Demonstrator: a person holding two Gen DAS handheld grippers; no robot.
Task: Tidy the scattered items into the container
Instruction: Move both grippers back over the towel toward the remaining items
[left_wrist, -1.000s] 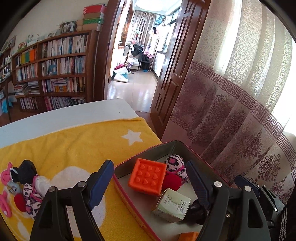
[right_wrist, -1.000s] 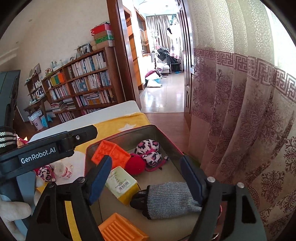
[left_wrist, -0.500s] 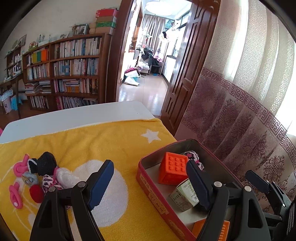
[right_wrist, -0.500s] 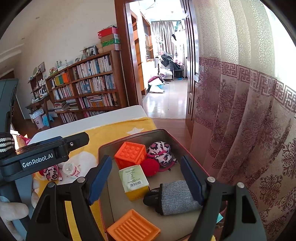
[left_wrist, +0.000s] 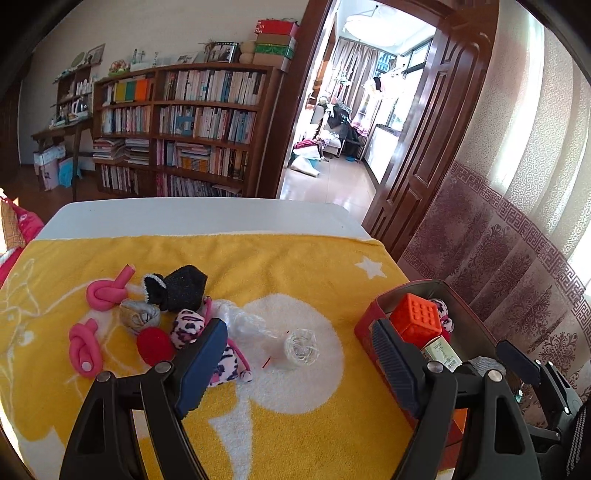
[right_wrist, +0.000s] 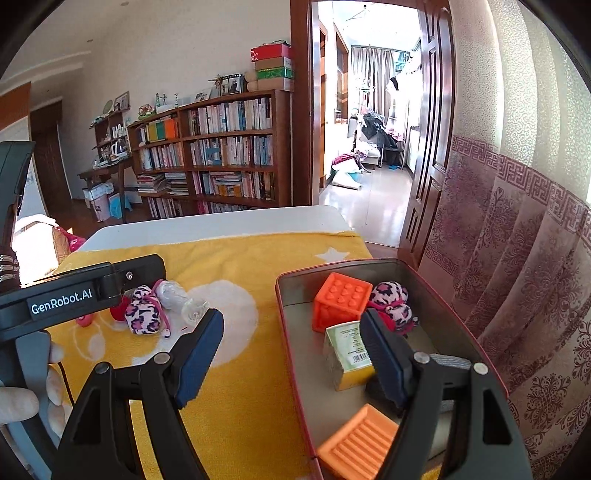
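A red tin (right_wrist: 291, 332) stands at the right on the yellow towel (left_wrist: 295, 424). It holds an orange cube (right_wrist: 340, 301), a leopard-print pouch (right_wrist: 391, 301), a small carton (right_wrist: 349, 349), a grey sock and an orange ridged block (right_wrist: 356, 445). The tin shows in the left wrist view (left_wrist: 365, 325) too. On the towel lie two pink knots (left_wrist: 105, 293), a black sock (left_wrist: 181, 288), a grey ball, a red pompom (left_wrist: 155, 345), a leopard pouch (left_wrist: 190, 325) and a clear bottle (left_wrist: 301, 347). My left gripper (left_wrist: 299, 365) is open above the towel. My right gripper (right_wrist: 291, 354) is open over the tin's left wall.
The towel covers a white table (left_wrist: 199, 216). A patterned curtain (left_wrist: 517, 258) hangs close behind the tin on the right. A bookshelf (left_wrist: 184, 129) and an open doorway stand beyond the table. My left gripper's body (right_wrist: 74, 295) shows in the right wrist view.
Both grippers have drawn back and to the left, away from the tin. The scattered items on the towel have come into the left wrist view. Both stay open.
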